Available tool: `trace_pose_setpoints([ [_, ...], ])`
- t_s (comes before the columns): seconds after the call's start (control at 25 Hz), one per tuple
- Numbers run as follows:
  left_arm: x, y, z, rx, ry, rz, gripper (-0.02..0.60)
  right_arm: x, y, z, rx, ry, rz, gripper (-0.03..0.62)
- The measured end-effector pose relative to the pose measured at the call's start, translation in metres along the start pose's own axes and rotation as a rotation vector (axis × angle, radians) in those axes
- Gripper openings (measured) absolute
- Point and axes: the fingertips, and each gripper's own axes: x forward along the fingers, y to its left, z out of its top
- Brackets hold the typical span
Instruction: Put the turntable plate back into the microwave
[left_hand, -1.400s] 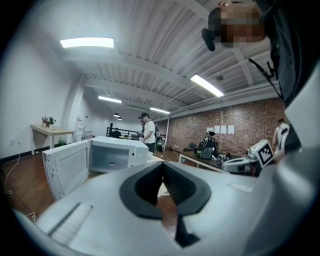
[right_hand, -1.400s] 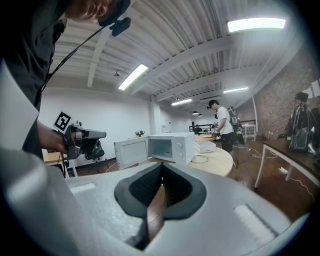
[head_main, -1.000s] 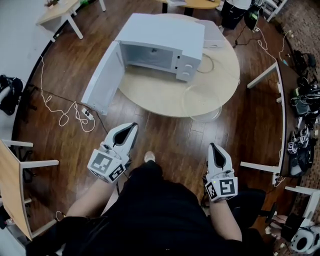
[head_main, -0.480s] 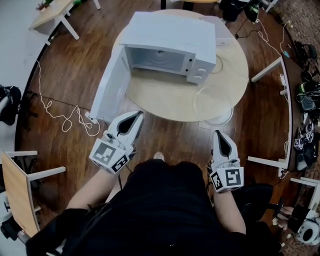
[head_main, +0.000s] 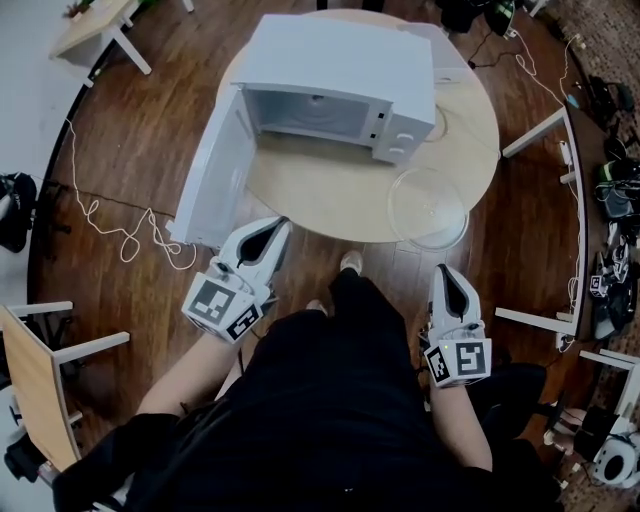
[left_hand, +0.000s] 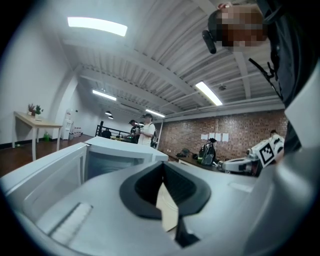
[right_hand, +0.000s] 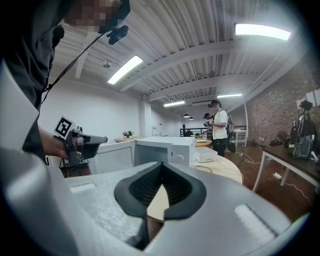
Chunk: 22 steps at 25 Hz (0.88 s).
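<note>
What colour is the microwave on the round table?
The microwave is white all over; the head view shows it best.

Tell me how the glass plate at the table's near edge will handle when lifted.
The turntable plate looks like clear glass: probably stiff, slippery and breakable. Wide and shallow, it would likely tilt from a one-rim grip. It seems to overhang the table edge, so a nudge might tip it off.
</note>
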Motion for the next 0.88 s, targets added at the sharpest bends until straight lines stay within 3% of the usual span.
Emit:
trace_pose_setpoints([
  [0.28,0.018,0.014,0.013,0.036,0.029,0.029,0.006,0.036,-0.020,-0.003,0.026,0.008,0.033,0.002],
  [0.68,0.105,0.036,0.047,0.066,0.016,0.026,0.006,0.099,-0.075,0.019,0.039,-0.005,0.057,0.000],
  [0.88,0.128,0.045,0.070,0.082,0.013,0.058,0.006,0.126,-0.099,0.022,0.065,-0.006,0.066,0.002],
])
